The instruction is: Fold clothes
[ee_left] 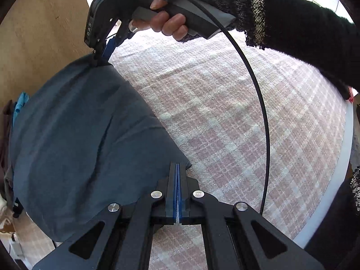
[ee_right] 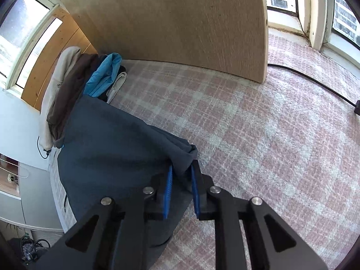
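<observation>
A dark blue garment (ee_left: 78, 135) hangs stretched between my two grippers above a pink plaid bed cover (ee_left: 225, 112). In the left wrist view my left gripper (ee_left: 178, 166) is shut, with the garment's near corner pinched at its tips. At the far corner a gloved hand (ee_left: 168, 22) holds my right gripper (ee_left: 97, 60), which pinches the cloth there. In the right wrist view the garment (ee_right: 112, 146) bunches between the blue pads (ee_right: 168, 184) of my right gripper (ee_right: 181, 171), whose jaws stand slightly apart around the fold. The cloth's lower part drapes down to the left.
A pile of beige, brown and light blue clothes (ee_right: 74, 78) lies at the far left against a wooden board (ee_right: 180, 22). A black cable (ee_left: 258, 90) arcs over the bed. The bed's white edge (ee_left: 337, 168) runs on the right. Windows line the back.
</observation>
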The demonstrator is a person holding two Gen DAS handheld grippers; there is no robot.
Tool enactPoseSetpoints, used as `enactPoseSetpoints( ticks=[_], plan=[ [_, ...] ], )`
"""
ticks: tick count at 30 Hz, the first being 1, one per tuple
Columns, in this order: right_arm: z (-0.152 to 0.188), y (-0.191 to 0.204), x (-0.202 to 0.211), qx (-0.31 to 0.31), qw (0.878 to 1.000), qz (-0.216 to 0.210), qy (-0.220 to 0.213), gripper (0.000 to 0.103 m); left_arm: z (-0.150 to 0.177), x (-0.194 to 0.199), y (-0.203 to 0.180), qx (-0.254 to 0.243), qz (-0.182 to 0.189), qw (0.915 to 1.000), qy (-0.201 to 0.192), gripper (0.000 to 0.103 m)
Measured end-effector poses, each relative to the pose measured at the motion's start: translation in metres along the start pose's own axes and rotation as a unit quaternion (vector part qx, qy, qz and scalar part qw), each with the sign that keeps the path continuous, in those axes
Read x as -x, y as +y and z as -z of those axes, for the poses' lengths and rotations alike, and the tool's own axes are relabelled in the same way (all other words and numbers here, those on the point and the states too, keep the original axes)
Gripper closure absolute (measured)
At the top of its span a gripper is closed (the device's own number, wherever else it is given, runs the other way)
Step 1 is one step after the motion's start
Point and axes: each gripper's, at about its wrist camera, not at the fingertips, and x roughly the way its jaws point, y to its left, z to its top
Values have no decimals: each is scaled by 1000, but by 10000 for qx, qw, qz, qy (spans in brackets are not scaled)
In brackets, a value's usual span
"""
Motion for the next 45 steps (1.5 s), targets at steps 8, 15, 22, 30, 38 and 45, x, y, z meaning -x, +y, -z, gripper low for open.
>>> enactPoseSetpoints(
  ticks=[8,15,22,30,38,45],
  plan=[
    [9,-7,6,-104,9999,26,-53,83,-6,-28,-16,-484,-431,9976,237,74],
    [20,-13,10,-164,9998,71,-49,76,-6,-28,-3,-154,-416,9988,200,98],
    [27,-17,9,-226,9997,91,-44,57,0,-13,5,-78,-301,9995,65,99],
    [23,-14,-6,-301,9995,53,-39,101,18,9,-3,-490,-322,9983,32,100],
    [24,-25,13,-546,9982,-93,-232,94,25,2,-9,-347,-273,9990,25,99],
    [36,-17,-1,-631,9957,-675,-33,65,22,9,-9,-340,-333,9988,-103,99]
  ],
)
